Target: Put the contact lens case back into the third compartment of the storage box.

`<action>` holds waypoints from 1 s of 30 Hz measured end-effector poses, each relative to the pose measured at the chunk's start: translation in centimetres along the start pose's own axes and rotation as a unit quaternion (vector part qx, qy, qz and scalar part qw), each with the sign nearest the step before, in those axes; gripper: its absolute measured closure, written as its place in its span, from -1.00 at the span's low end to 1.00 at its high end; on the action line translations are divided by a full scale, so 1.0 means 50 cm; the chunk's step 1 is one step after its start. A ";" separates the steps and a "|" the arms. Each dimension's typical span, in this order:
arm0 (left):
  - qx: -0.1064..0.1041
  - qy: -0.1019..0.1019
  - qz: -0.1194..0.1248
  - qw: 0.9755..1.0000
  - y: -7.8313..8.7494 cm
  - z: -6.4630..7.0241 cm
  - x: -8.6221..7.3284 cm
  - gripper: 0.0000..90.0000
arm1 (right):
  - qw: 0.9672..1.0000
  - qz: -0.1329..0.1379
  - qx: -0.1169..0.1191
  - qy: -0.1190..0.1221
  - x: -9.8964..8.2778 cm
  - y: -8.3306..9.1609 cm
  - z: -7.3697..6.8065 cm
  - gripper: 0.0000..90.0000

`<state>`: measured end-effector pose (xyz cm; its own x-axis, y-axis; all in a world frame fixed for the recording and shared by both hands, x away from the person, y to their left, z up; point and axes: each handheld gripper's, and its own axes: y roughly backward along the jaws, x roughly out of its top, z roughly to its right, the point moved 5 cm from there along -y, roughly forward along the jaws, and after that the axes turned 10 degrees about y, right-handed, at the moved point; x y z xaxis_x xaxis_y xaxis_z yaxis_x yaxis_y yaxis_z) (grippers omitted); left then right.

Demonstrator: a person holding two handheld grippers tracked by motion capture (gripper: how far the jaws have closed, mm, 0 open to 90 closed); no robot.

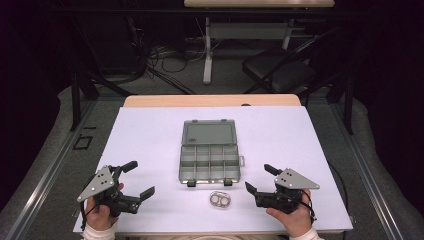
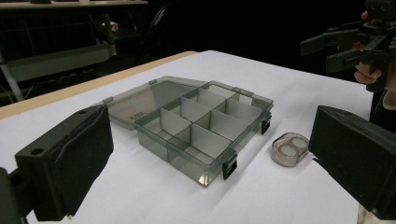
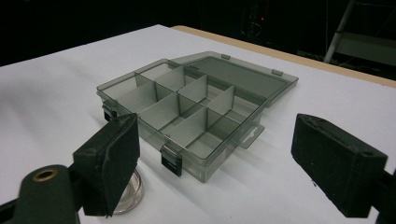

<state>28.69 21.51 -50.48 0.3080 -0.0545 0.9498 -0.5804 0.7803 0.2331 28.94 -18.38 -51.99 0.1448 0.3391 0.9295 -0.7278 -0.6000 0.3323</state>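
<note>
A grey see-through compartment box point(image 1: 210, 162) lies open in the middle of the white table cover point(image 1: 150, 130), its lid point(image 1: 209, 132) folded flat on the far side. The compartments point(image 2: 205, 128) point(image 3: 180, 105) look empty. A small clear oval case point(image 1: 220, 199) with two round insets sits just in front of the box; it also shows in the left gripper view point(image 2: 289, 149). In the right gripper view the case point(image 3: 133, 193) is partly behind one pad. My left gripper point(image 1: 139, 180) is held open at the near left, nothing between its pads point(image 2: 74, 158). My right gripper point(image 1: 261, 179) stands open at the near right, likewise empty.
The table's wooden far edge point(image 1: 210, 100) shows beyond the white cover. Behind it stand a black chair point(image 1: 280, 70) and a desk leg point(image 1: 207, 50), with cables on the floor. Metal rails point(image 1: 45, 165) run along both sides of the table.
</note>
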 end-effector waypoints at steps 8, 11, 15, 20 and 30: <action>0.004 0.001 -0.006 1.000 -0.005 -0.003 -0.003 -1.00 | 1.000 -0.012 0.002 0.014 -0.003 -0.003 -0.007 -0.64; 0.005 -0.001 -0.009 1.000 -0.005 -0.002 -0.005 -1.00 | 1.000 -0.015 0.006 0.017 -0.002 -0.004 -0.010 -0.61; 0.008 -0.005 -0.013 1.000 -0.005 0.001 -0.006 -1.00 | 0.999 -0.021 0.015 0.021 0.000 -0.006 -0.012 -0.46; 0.008 -0.009 -0.015 1.000 -0.004 0.006 -0.009 -1.00 | 0.999 -0.024 0.019 0.027 -0.002 -0.010 -0.015 -0.43; 0.010 -0.013 -0.023 1.000 -0.006 0.009 -0.012 -1.00 | 0.998 -0.034 0.032 0.030 0.002 -0.011 -0.016 -0.33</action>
<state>28.34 21.03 -51.04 0.3147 -0.1065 0.9432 -0.5818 0.7635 0.2803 28.80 -17.42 -52.23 0.1518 0.4221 0.8938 -0.6733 -0.6178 0.4061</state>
